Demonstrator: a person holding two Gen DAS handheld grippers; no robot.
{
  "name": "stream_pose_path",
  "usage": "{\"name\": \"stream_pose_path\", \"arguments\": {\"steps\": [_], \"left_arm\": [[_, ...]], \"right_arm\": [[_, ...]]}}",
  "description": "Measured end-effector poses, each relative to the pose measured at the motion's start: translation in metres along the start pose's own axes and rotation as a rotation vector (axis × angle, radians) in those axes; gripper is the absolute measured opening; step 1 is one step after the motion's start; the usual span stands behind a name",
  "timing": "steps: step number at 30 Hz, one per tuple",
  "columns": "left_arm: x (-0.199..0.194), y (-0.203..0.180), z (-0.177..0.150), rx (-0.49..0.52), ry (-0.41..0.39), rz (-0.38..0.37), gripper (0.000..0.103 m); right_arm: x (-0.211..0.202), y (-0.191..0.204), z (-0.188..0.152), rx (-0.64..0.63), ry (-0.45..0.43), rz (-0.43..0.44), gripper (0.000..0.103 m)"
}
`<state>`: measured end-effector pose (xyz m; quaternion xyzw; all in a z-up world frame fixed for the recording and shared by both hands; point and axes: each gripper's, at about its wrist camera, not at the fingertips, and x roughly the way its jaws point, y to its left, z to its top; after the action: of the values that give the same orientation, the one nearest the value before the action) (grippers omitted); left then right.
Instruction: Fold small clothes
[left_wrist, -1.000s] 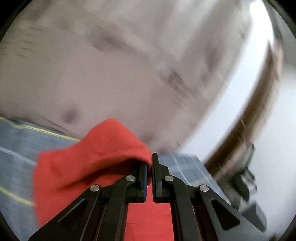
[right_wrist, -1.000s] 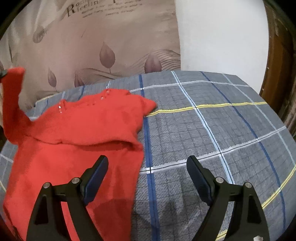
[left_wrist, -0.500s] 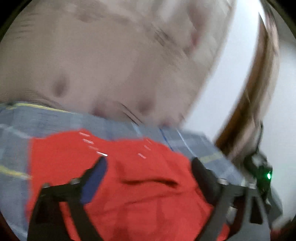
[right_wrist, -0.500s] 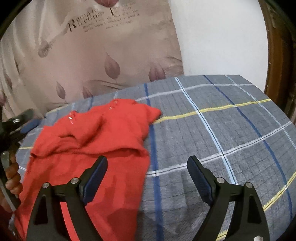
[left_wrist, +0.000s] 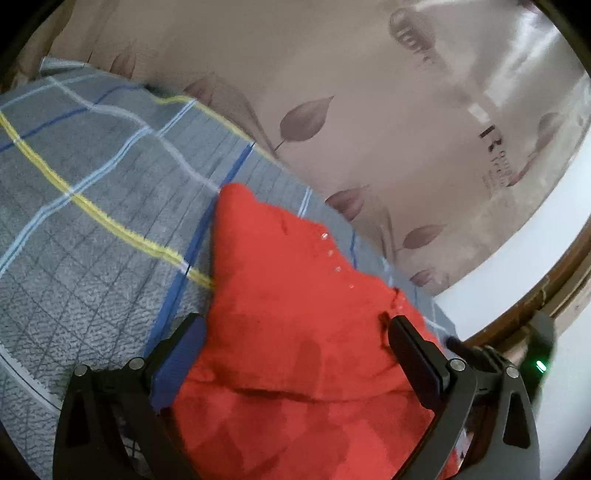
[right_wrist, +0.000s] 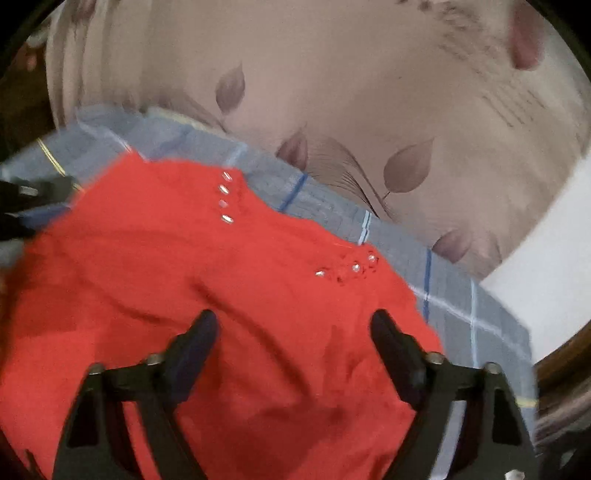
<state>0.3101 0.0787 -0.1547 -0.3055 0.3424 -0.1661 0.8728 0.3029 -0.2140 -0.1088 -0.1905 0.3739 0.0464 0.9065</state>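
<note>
1. Red top (left_wrist: 295, 350): a small knitted garment with rows of shiny studs (right_wrist: 225, 199) near the neck, lying on the grey checked bedcover (left_wrist: 92, 206) of a bed, close to the leaf-patterned curtain (left_wrist: 369, 110) behind it. One part is already laid over the body, leaving a raised edge across the middle.

2. Handling, as a judgement: it looks soft, light and limp, with a fuzzy surface that should not slip between pads. It will sag and drape from any held point, and a pinch may take up more than one layer where the cloth is doubled. The studs could snag, so they are best left alone.

3. Where to hold: a free edge or corner, such as the pointed end towards the curtain or the hem side, looks better than the flat middle, where there is little to pinch.

4. Left hand-held gripper (left_wrist: 295, 354): jaws stand wide apart over the garment, one finger beside its left edge above the bedcover, the other over its right side. Nothing is clamped.

5. Right hand-held gripper (right_wrist: 291, 343): jaws are closing, though the blurred view shows them apart over the red cloth, not yet pressing on any fold.
</note>
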Motion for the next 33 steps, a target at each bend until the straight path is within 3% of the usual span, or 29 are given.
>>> {"name": "stream_pose_path", "arguments": {"steps": [1, 3, 6, 7, 10, 13, 14, 15, 16, 18, 21, 23, 26, 29, 30, 32, 33], "left_arm": [[0.0, 0.001, 0.0, 0.001, -0.004, -0.001, 0.099], [-0.001, 0.002, -0.001, 0.0, -0.006, 0.003, 0.099], [-0.001, 0.001, -0.001, 0.002, -0.002, 0.014, 0.099], [0.001, 0.0, -0.001, 0.006, 0.001, 0.021, 0.099], [0.0, -0.001, 0.0, 0.006, 0.003, 0.024, 0.099], [0.0, -0.001, -0.001, 0.006, 0.002, 0.026, 0.099], [-0.001, -0.001, -0.001, 0.006, 0.002, 0.028, 0.099], [-0.001, -0.001, -0.001, 0.005, 0.001, 0.028, 0.099], [-0.001, 0.0, -0.001, 0.004, 0.001, 0.027, 0.099], [-0.002, 0.0, -0.001, 0.001, -0.001, 0.027, 0.099], [-0.002, 0.001, -0.001, 0.001, 0.0, 0.027, 0.099], [-0.002, 0.001, -0.001, 0.002, 0.0, 0.028, 0.099], [-0.002, 0.001, -0.001, 0.0, -0.002, 0.025, 0.099], [-0.002, 0.001, -0.001, 0.0, -0.003, 0.026, 0.099], [-0.001, 0.0, -0.001, 0.001, -0.002, 0.029, 0.099], [-0.002, 0.002, -0.001, 0.0, -0.007, 0.023, 0.099], [-0.004, 0.002, -0.001, -0.004, -0.015, 0.016, 0.096]], "right_arm": [[0.006, -0.018, -0.001, 0.093, 0.025, 0.025, 0.005], [0.0, -0.073, -0.02, 0.393, -0.033, 0.097, 0.004], [-0.002, -0.133, -0.068, 0.698, -0.063, 0.247, 0.004], [-0.001, -0.142, -0.082, 0.748, -0.062, 0.281, 0.004], [-0.008, -0.146, -0.101, 0.743, -0.055, 0.269, 0.011], [-0.03, -0.128, -0.083, 0.622, -0.092, 0.22, 0.015], [-0.032, -0.126, -0.078, 0.624, -0.098, 0.231, 0.027], [-0.034, -0.13, -0.076, 0.653, -0.104, 0.246, 0.054], [-0.035, -0.136, -0.079, 0.687, -0.116, 0.248, 0.071], [-0.033, -0.153, -0.092, 0.756, -0.118, 0.255, 0.07], [-0.026, -0.184, -0.129, 0.951, -0.144, 0.414, 0.072], [-0.022, -0.199, -0.144, 1.041, -0.151, 0.467, 0.072], [-0.015, -0.211, -0.146, 1.045, -0.126, 0.438, 0.072], [0.003, -0.214, -0.14, 1.061, -0.09, 0.51, 0.072], [0.009, -0.211, -0.134, 1.051, -0.07, 0.522, 0.07], [0.016, -0.205, -0.123, 0.999, -0.041, 0.526, 0.032], [0.02, -0.2, -0.115, 0.978, -0.005, 0.526, 0.007]]}}
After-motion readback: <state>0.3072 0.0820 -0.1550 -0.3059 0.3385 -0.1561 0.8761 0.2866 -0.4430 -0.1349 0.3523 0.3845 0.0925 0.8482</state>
